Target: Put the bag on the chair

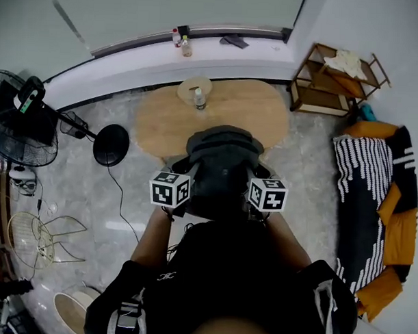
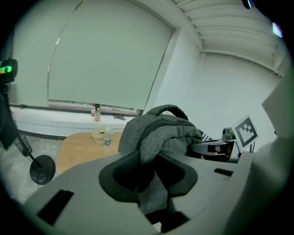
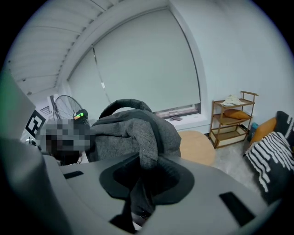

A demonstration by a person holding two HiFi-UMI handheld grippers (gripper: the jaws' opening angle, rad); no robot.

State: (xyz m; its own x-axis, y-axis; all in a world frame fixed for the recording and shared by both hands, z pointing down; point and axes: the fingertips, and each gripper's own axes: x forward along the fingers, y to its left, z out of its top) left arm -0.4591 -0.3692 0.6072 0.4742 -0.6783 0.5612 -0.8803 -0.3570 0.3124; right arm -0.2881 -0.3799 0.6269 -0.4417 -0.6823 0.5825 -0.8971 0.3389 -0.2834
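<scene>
A dark grey fabric bag (image 1: 222, 169) hangs in front of me, between both grippers, over the near edge of the round wooden table (image 1: 265, 117). My left gripper (image 2: 149, 176) is shut on a fold of the bag's (image 2: 161, 131) grey cloth. My right gripper (image 3: 144, 176) is shut on another fold of the bag (image 3: 138, 128) from the other side. The bag's carry handle (image 2: 167, 109) arches over its top. In the head view the marker cubes of the left gripper (image 1: 171, 189) and right gripper (image 1: 267, 194) flank the bag. No chair shows in any view.
A bottle (image 1: 199, 99) and a pale bowl (image 1: 195, 86) stand on the table. A fan (image 1: 19, 125) and a round black stand base (image 1: 111, 144) are at the left, a wire stool (image 1: 39, 238) lower left. A wooden shelf (image 1: 334, 82) and a striped blanket (image 1: 369, 196) are at the right.
</scene>
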